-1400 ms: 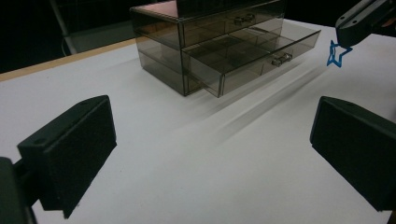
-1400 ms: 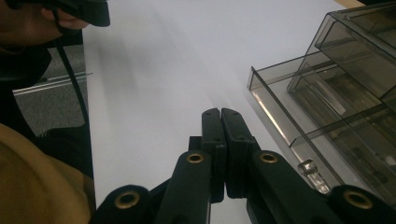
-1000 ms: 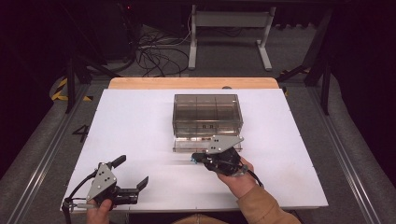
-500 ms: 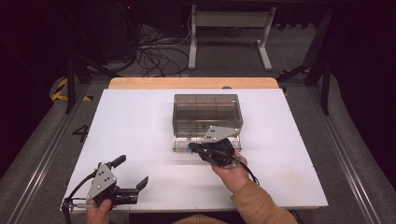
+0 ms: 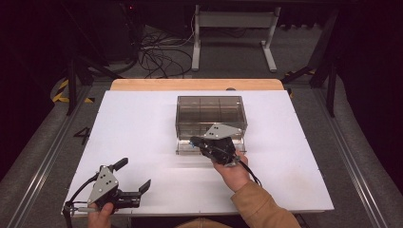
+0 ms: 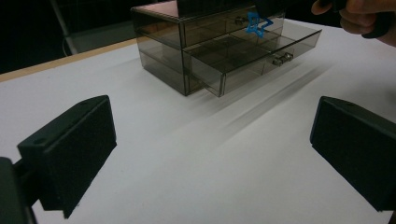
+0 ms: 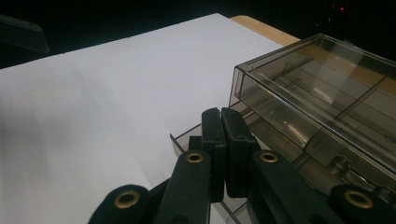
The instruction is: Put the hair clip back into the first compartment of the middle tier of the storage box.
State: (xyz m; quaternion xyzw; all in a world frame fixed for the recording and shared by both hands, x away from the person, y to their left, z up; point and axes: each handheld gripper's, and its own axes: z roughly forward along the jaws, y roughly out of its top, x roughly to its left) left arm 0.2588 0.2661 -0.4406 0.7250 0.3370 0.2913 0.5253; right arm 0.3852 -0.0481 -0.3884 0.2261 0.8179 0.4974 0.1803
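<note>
Drawer box (image 5: 211, 116) of smoky plastic sits just beyond the right gripper (image 5: 196, 142) in the high view, its lower drawer (image 6: 254, 53) pulled out beneath a small blue piece (image 6: 257, 22) ahead of the wide-spread left gripper (image 6: 210, 154), while the right gripper's jaws press together over that drawer.

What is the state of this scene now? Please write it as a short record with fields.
surface: white table top
box: smoky clear drawer box, upright, near the middle of the table
lower drawer: lower drawer pulled out toward the person
blue item: small blue piece above the open drawer; how it is held is unclear
right gripper: right gripper, jaws together, over the open drawer
left gripper: left gripper, jaws wide apart, near the front left edge
</note>
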